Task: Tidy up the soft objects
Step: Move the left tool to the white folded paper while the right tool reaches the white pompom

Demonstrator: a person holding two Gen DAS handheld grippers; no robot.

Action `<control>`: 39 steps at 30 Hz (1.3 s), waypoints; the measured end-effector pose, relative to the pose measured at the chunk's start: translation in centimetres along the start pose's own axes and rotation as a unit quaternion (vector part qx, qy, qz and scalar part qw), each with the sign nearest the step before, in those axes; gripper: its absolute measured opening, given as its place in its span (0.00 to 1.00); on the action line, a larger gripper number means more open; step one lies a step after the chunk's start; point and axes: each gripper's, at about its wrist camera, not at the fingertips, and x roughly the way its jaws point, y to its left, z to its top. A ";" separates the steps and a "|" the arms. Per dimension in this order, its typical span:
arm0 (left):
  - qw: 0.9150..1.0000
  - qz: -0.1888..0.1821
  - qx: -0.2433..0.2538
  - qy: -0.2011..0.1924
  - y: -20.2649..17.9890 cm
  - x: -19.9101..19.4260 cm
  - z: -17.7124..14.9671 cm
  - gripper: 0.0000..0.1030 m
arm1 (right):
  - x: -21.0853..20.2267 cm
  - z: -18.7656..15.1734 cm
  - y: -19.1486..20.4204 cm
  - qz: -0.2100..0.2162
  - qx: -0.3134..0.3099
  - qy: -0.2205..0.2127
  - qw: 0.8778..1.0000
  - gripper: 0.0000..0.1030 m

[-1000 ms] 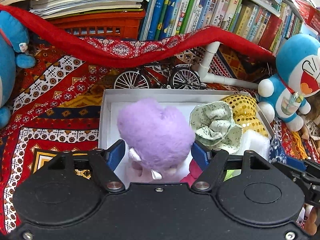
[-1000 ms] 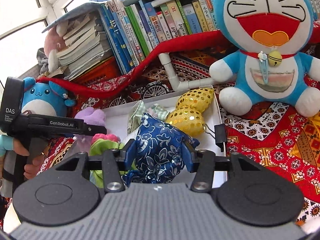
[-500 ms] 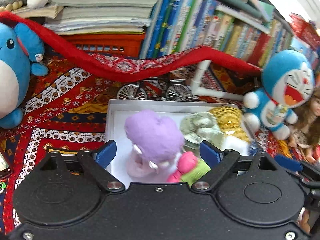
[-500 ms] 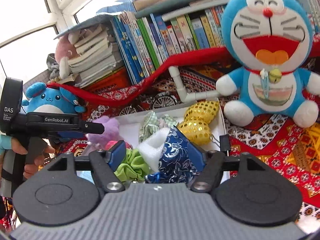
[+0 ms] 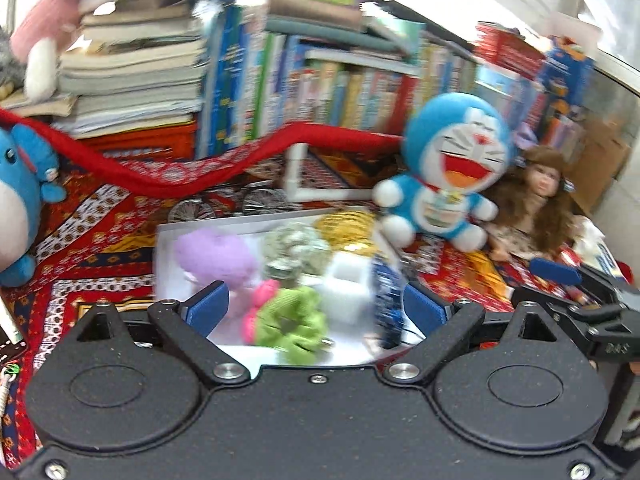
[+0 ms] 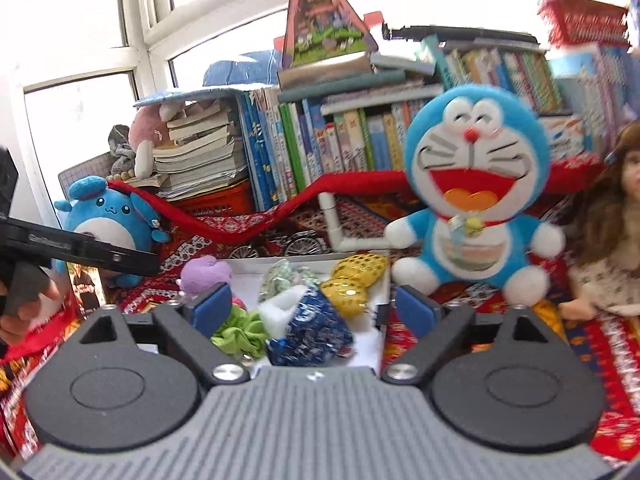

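A white box [image 5: 168, 240] [image 6: 382, 280] on the patterned cloth holds the soft things. Inside lie a purple plush [image 5: 216, 258] [image 6: 206, 274], a green scrunchie [image 5: 294, 320] [image 6: 242, 330], a white foam piece [image 5: 346, 288] [image 6: 280, 308], a blue brocade pouch [image 6: 316, 330], a pale floral scrunchie [image 5: 294, 246] and a gold sequin piece [image 6: 356, 282]. My left gripper [image 5: 316, 308] hangs above the box's near side, its jaws opening, nothing pressed between them. My right gripper [image 6: 314, 306] is likewise raised over the box, jaws opening and clear of the pouch.
A Doraemon plush [image 6: 472, 208] sits right of the box, a doll [image 6: 616, 240] beyond it. A blue round plush [image 6: 106, 220] sits at the left. Books, an orange crate, a red scarf [image 5: 200, 172], a model bicycle and a white pipe line the back.
Both grippers let go and opened wide: the left released the purple plush, the right the blue pouch. Both pulled back and up from the box, so more of the shelf shows.
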 end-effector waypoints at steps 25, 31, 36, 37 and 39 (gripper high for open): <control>0.996 -0.043 0.062 -0.044 -15.9 0.4 -12.5 0.93 | -9.1 -9.0 -8.2 -0.080 0.078 -0.038 0.993 0.99; 0.997 -0.021 0.068 -0.031 -17.8 3.2 -13.6 0.87 | -9.9 -10.3 -9.6 -0.086 0.120 -0.052 0.988 0.92; 0.997 -0.004 0.070 -0.026 -19.2 5.5 -13.7 0.74 | -10.4 -11.2 -10.4 -0.085 0.139 -0.057 0.985 0.90; 0.997 -0.002 0.068 -0.023 -19.4 6.0 -13.7 0.70 | -10.4 -11.3 -10.6 -0.083 0.143 -0.057 0.985 0.90; 0.998 0.003 0.065 -0.018 -19.7 6.8 -13.7 0.67 | -10.4 -11.5 -10.7 -0.081 0.148 -0.056 0.984 0.90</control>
